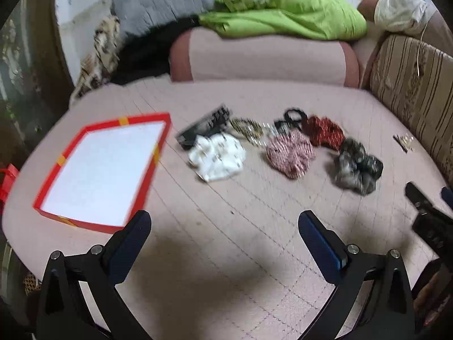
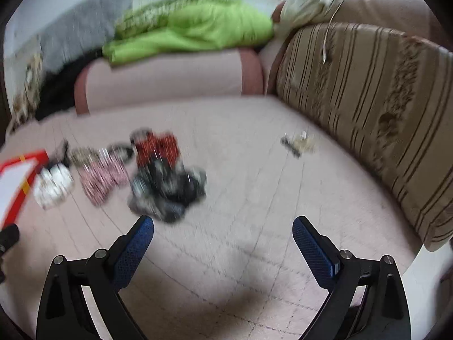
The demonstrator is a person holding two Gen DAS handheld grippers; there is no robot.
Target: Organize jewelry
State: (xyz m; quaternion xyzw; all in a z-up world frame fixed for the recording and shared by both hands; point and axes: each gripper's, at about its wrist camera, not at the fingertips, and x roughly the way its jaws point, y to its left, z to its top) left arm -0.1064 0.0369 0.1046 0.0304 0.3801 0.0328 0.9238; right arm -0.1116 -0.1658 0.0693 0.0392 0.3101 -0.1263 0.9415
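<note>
Both claws hang spread and empty: ahead of the left claw (image 1: 225, 221) lies the red tray (image 1: 56, 181), ready for the scrunchies (image 2: 167, 189) ahead of the right claw (image 2: 223, 226).

Red-rimmed white tray (image 1: 74, 153), lime-green blanket (image 1: 286, 14), brown-striped beige cushion (image 1: 410, 85)

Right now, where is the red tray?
In the left wrist view, the red tray lies at left on the pink cover, just left of the white scrunchie.
</note>
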